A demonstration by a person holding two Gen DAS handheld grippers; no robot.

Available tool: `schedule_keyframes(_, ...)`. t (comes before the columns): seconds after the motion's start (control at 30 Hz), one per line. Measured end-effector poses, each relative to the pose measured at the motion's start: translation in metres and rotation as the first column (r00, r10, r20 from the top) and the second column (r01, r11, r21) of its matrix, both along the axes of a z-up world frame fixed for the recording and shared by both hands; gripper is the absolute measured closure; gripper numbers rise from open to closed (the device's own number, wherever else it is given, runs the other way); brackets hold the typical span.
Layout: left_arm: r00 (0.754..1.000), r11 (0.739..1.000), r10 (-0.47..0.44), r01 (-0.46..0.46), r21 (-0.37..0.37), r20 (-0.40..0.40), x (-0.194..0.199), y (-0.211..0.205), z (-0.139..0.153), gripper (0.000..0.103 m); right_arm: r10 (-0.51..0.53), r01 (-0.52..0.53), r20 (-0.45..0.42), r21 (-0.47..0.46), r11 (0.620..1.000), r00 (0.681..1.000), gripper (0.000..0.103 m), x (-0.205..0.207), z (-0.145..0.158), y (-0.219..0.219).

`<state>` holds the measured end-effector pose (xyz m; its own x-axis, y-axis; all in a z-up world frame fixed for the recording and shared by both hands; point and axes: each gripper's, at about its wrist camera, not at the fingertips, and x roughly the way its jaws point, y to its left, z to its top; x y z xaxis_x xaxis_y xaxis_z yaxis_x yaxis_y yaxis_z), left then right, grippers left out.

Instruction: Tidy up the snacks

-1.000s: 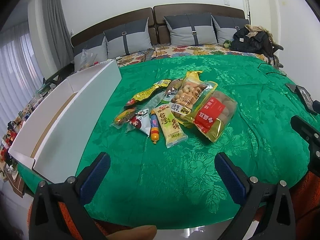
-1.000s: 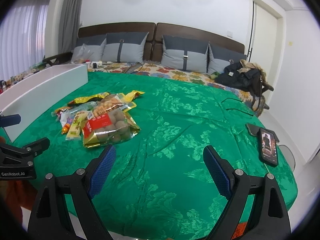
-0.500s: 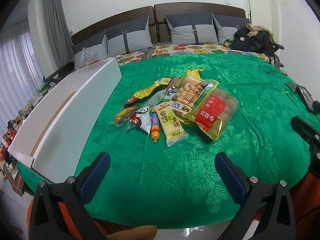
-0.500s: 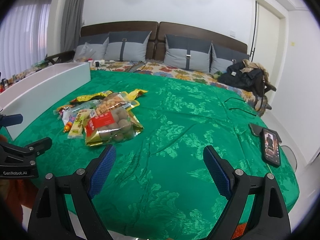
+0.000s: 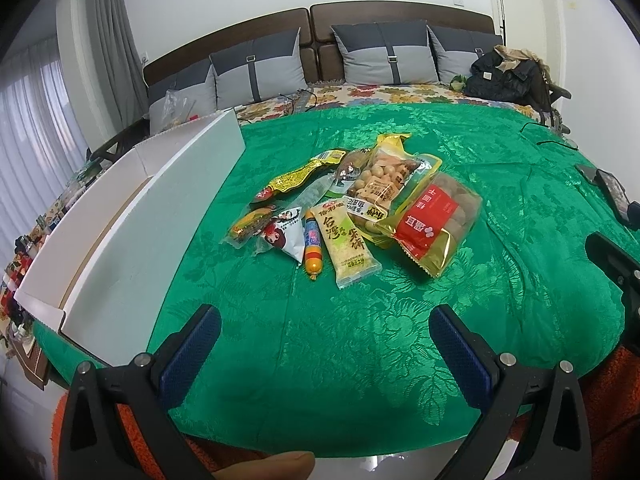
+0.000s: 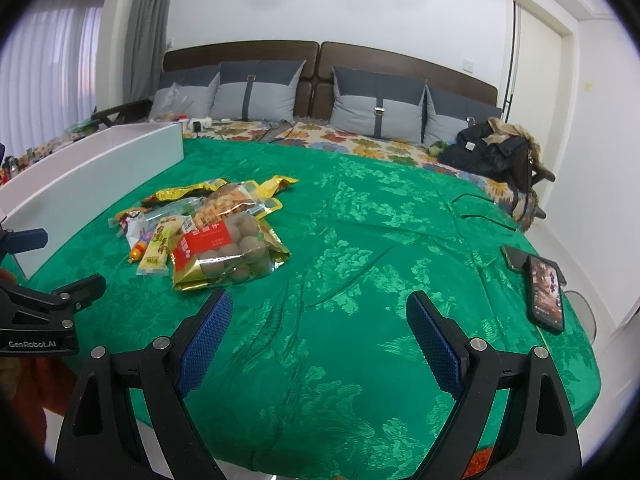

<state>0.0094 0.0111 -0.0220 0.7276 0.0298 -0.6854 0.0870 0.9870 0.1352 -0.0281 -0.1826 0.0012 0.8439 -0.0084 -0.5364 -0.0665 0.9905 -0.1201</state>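
- The left gripper (image 5: 324, 340) has its jaws spread wide with nothing between the blue pads; the right gripper (image 6: 318, 334) is likewise agape and empty.
- Both hover over bare green bedspread (image 5: 360, 360), on the near side of the snack pile (image 5: 352, 208).
- In the last second both cameras have crept a little closer to the pile, which sits slightly larger in view; no packet has moved.
- In the pile, the red-labelled bag (image 5: 434, 224) lies nearest the right gripper; the small sausage (image 5: 313, 249) and the cream rice-cracker pack (image 5: 346, 246) point toward the left one.
- The long white box (image 5: 132, 248) stands just left of the pile, open-topped, no snacks visible inside.
- A phone (image 6: 545, 293) lies far right of the pile, at the bedspread's edge.
- Judgement: this is the approach; sorting has not begun, and a first pick is likely next.
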Motion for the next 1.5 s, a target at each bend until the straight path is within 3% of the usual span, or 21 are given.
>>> schedule_keyframes(1.1, 1.0, 1.0, 0.011, -0.012, -0.014, -0.019, 0.003, 0.004, -0.005, 0.0, 0.013, -0.013, -0.013, 0.005, 1.0, 1.0, 0.012, 0.001, -0.003, -0.001)
schedule_keyframes(1.5, 0.992, 0.996, 0.064, -0.07, -0.048, -0.108, 0.014, 0.022, -0.024, 0.0, -0.001, 0.002, -0.031, 0.034, 0.999, 1.0, 0.012, 0.002, -0.003, -0.006)
